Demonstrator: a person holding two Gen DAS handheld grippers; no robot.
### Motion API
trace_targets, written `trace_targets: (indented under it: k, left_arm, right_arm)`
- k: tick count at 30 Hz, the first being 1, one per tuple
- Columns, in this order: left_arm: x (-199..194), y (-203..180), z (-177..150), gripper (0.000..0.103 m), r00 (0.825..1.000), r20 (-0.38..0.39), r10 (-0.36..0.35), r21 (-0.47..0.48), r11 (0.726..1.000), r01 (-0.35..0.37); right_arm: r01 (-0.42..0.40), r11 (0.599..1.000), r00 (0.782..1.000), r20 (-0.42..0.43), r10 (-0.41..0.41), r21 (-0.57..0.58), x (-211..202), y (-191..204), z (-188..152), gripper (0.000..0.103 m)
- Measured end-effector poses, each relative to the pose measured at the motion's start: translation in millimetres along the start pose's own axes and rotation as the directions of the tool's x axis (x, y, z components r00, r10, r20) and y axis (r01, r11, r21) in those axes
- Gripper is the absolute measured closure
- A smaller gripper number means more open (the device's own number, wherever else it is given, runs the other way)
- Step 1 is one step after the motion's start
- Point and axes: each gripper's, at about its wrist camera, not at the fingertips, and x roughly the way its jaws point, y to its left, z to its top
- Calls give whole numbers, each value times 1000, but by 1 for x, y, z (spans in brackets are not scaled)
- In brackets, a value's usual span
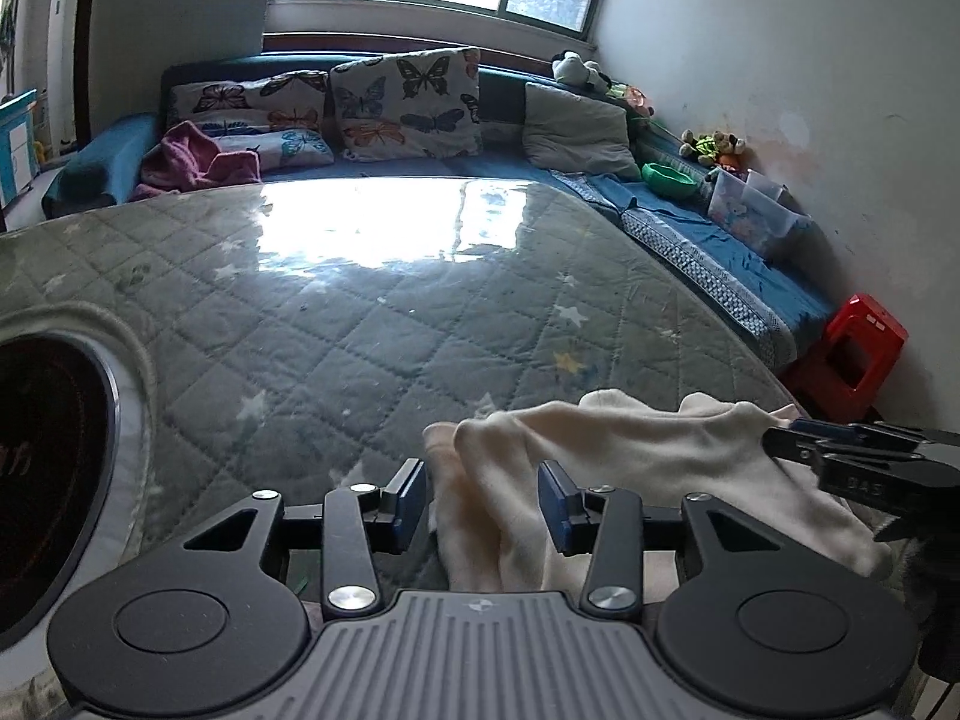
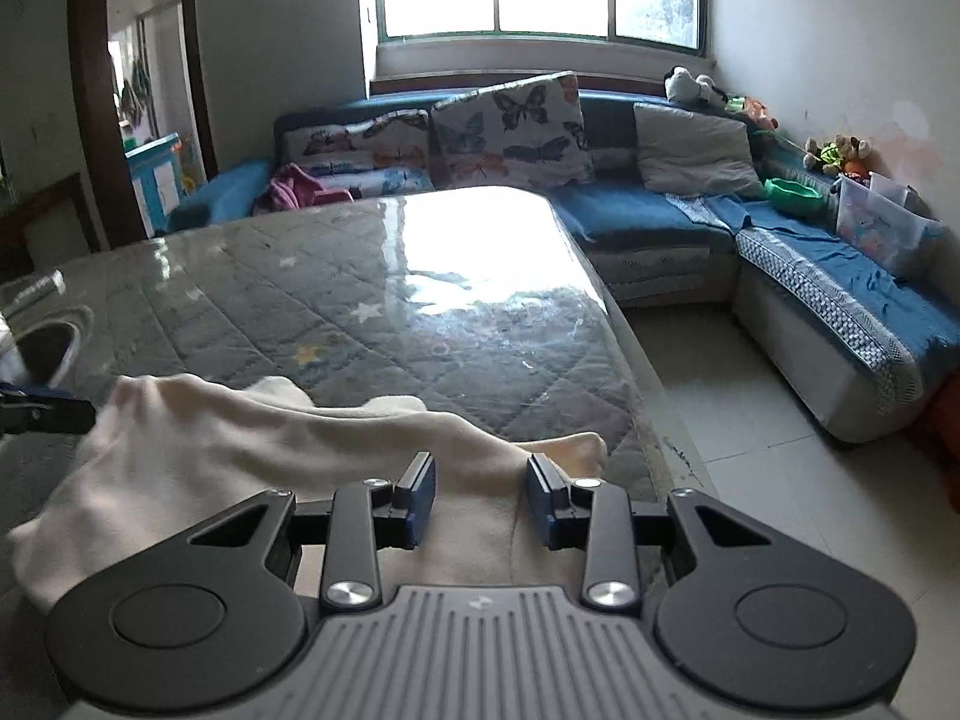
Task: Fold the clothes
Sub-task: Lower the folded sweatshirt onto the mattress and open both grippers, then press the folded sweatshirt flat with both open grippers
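Cream garment (image 2: 240, 450) on quilted table (image 1: 372, 300) near blue sofa (image 2: 660, 210); both grippers' jaws parted, straddling cloth

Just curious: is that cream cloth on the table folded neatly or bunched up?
Bunched up: the cream cloth lies in rumpled humps and ridges on the table, no flat, squared layers.

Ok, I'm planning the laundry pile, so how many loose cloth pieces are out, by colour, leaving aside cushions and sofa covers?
Cream garment: 1, on the table
Pink cloth: 1, crumpled on the sofa
Total: 2
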Motion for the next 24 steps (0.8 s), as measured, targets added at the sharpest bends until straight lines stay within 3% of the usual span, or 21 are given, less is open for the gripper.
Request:
trace_targets:
  k: [6, 15, 24]
  left_arm:
    - [19, -7, 7, 59, 1000, -17, 14, 31, 999, -13]
    - [32, -12, 4, 58, 999, -36, 34, 64, 997, -32]
    - [25, -12, 3, 57, 999, -31, 39, 74, 997, -36]
  right_arm:
    - [25, 1000, 1000, -5, -25, 6, 8, -4, 3, 70]
    - [-17, 999, 1000, -6, 17, -37, 14, 8, 9, 68]
    - [-38, 996, 999, 12, 40, -84, -9, 23, 4, 53]
